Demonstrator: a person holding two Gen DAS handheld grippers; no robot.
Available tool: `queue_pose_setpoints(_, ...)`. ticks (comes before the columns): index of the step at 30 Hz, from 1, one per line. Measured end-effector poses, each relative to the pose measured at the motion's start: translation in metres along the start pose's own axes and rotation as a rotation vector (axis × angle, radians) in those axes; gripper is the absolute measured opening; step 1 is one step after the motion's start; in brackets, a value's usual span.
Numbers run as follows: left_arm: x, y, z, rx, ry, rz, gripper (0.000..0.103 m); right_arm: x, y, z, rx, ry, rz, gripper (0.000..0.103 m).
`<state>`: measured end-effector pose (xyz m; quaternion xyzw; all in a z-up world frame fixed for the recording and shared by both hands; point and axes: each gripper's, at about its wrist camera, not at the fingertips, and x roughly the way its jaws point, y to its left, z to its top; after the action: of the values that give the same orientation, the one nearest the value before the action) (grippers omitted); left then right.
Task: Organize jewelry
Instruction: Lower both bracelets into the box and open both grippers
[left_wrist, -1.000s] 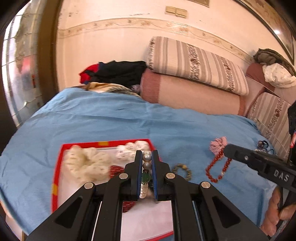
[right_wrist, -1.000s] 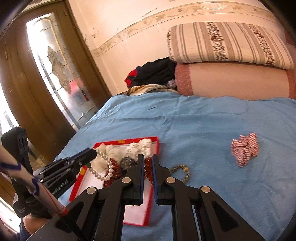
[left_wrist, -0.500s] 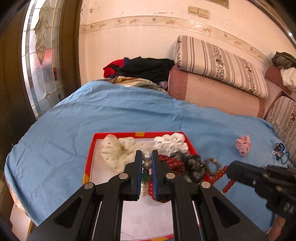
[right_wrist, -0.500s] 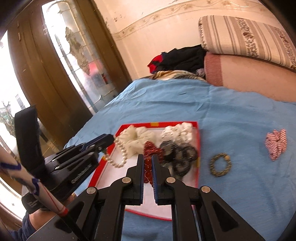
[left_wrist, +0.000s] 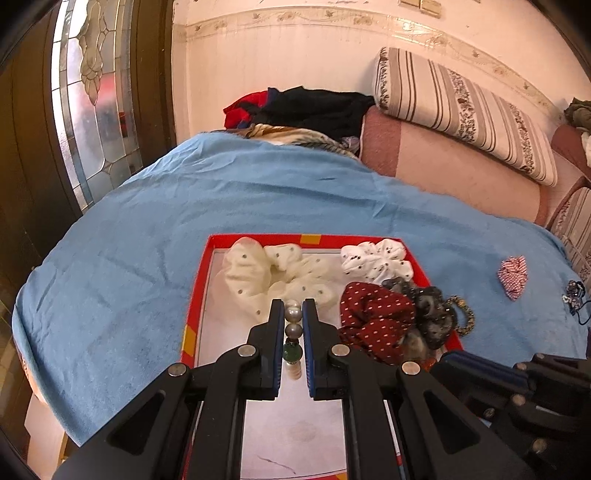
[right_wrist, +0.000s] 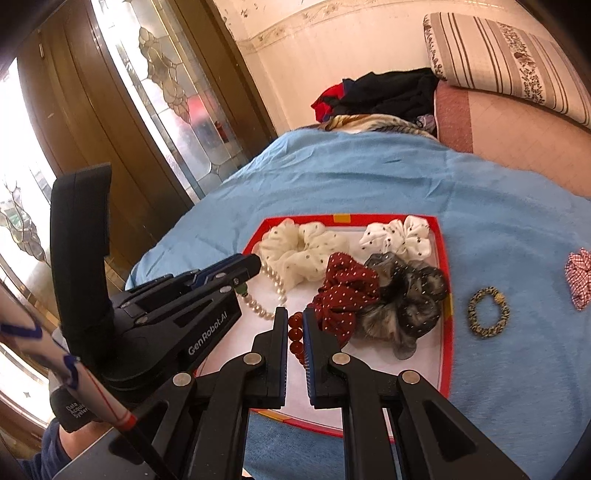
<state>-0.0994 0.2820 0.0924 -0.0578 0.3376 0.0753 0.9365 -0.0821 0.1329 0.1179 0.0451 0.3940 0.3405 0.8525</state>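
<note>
Two strands are hanging over the box at once, one in each of your grippers. Your left gripper (left_wrist: 293, 325) is clenching a pearl strand (right_wrist: 271, 282) near its green bead, pinching it at one short stretch so the rest is dangling free below the tips and looping toward the tray floor. Your right gripper (right_wrist: 295, 332) is clamping a red bead strand (right_wrist: 296, 332) the same way, with the beads stacked between the pads (right_wrist: 282, 343) so they cannot slide out. Both are pointing down at the bare front half of the red-rimmed tray (right_wrist: 445, 258), which looks like the reason for holding the strands high: they can be lowered onto open white floor without snagging the fabric. Scrunchies are filling the far half: a cream scrunchie (left_wrist: 258, 273) and a white dotted scrunchie (left_wrist: 376, 258) along the back rim, a maroon scrunchie (left_wrist: 373, 317) and a grey scrunchie (right_wrist: 406, 306) nearer you. Outside the tray, on the blue bedspread (left_wrist: 184, 221), a leopard-print hair tie (right_wrist: 488, 312) and a red striped scrunchie (left_wrist: 512, 275) are lying apart, seemingly waiting their turn.
</note>
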Motion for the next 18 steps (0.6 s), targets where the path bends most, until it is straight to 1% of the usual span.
queue_pose_setpoints(8, 0.009, 0.006, -0.003, -0.007, 0.025, 0.026, 0.009, 0.019, -0.005, -0.006, -0.005, 0.036, -0.041, 0.008)
queue_pose_setpoints(18, 0.018, 0.009, -0.005, -0.007, 0.049, 0.044, 0.009, 0.032, -0.018, -0.008, 0.010, 0.055, -0.070, 0.008)
